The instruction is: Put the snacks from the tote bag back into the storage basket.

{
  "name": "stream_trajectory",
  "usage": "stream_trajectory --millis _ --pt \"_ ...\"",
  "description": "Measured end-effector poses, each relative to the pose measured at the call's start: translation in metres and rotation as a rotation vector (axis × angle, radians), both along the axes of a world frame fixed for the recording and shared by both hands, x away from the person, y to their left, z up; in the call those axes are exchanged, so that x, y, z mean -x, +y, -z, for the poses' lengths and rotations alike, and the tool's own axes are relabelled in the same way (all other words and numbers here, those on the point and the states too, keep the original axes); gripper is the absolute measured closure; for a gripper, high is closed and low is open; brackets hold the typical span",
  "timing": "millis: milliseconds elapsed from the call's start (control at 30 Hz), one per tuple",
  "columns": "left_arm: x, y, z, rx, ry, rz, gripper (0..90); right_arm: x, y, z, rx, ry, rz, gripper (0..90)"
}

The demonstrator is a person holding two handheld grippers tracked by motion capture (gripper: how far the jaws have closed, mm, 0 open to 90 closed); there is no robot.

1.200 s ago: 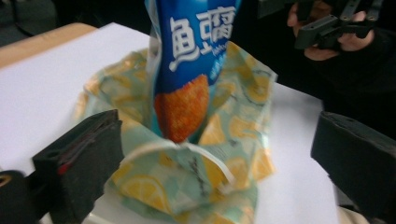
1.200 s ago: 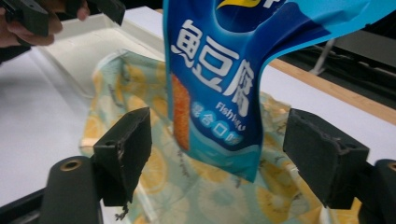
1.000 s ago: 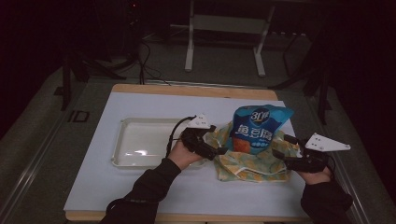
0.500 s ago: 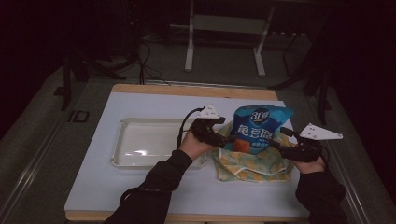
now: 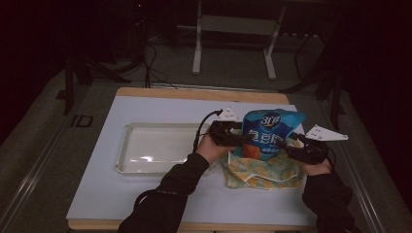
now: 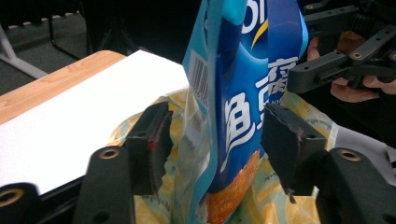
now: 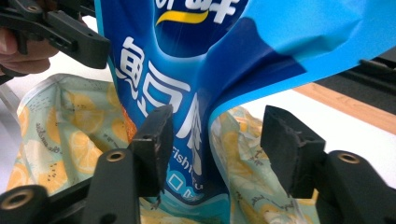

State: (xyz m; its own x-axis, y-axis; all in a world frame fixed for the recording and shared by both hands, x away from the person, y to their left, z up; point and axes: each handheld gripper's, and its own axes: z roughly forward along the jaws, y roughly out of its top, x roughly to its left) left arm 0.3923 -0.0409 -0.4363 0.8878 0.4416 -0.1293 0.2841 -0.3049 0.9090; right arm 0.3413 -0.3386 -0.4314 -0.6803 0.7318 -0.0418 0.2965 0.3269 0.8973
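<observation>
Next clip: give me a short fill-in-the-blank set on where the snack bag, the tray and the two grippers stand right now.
1. The blue snack bag stands upright in a pouch printed with ____ slices.
2. Both the left gripper and the right gripper have their jaws ____ on either side of the bag.
3. The white tray lies to the ____ of the bag in the high view.

Missing words: lemon; open; left

White tray (image 5: 155, 148) on the white-topped table (image 5: 111, 194), metal stand legs (image 5: 197, 53) and cables (image 5: 150, 53) on the dark floor beyond
</observation>
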Motion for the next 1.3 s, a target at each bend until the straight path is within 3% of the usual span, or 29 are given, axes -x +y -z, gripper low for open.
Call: stream_trajectory --millis 200,633,833,1033,1300 --pt "0.001 -0.010 0.004 -0.022 -0.005 0.027 60.6 -0.003 0.003 0.004 0.022 0.005 -0.006 57.2" --pt "-0.004 -0.009 0.009 -0.005 0.018 0.026 72.8 -0.005 0.007 0.009 0.044 0.007 -0.018 73.8" --pt "-0.004 -0.010 0.008 -0.021 0.019 0.023 80.4 -0.004 0.009 0.008 0.044 0.009 -0.030 82.3" --pt "0.000 -0.013 0.006 -0.039 0.004 0.001 82.2 -0.003 0.012 0.006 0.055 0.001 -0.025 86.4" --pt "0.000 -0.013 0.004 -0.050 0.016 0.001 85.6 -0.002 0.014 0.003 0.060 0.005 -0.024 88.0"
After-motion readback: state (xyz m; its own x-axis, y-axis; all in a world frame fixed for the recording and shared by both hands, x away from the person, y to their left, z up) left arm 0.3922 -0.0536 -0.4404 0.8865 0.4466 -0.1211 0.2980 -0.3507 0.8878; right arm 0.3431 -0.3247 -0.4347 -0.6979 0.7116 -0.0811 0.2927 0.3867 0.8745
